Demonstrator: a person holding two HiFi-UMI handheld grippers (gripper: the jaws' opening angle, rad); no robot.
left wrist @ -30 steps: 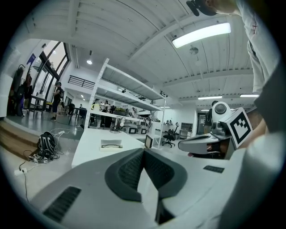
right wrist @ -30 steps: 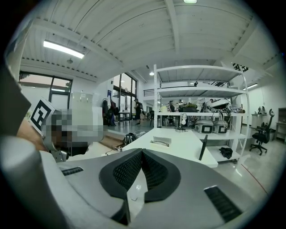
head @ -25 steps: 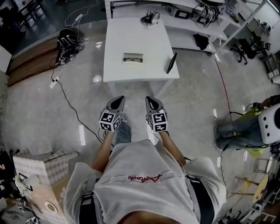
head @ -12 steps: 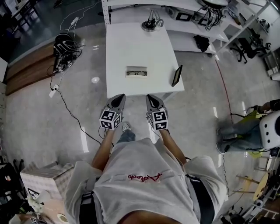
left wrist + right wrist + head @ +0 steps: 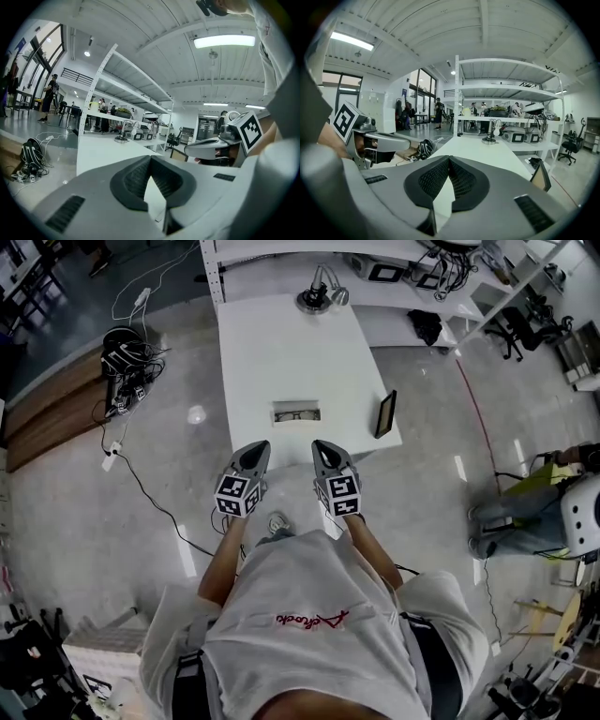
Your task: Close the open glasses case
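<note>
The open glasses case (image 5: 296,412) lies near the front edge of the white table (image 5: 281,343), pale, with its lid up. In the head view my left gripper (image 5: 258,447) and right gripper (image 5: 321,447) hover side by side at the table's near edge, just short of the case. Both point toward it, with jaws closed tip to tip and nothing between them. My left gripper (image 5: 150,157) and right gripper (image 5: 449,158) each hide the case in their own views. The left gripper view also shows the right gripper (image 5: 213,145), and the right gripper view shows the left gripper (image 5: 386,140).
A black tablet (image 5: 384,414) stands propped at the table's right front; it also shows as the tablet (image 5: 540,176) in the right gripper view. A small desk lamp (image 5: 319,298) sits at the far end. Shelving (image 5: 394,268) stands behind. Cables and a bag (image 5: 122,348) lie on the floor at left.
The person has walked toward the table. The table and case have come nearer, and both gripper tips now reach its front edge. Both grippers stayed shut.
</note>
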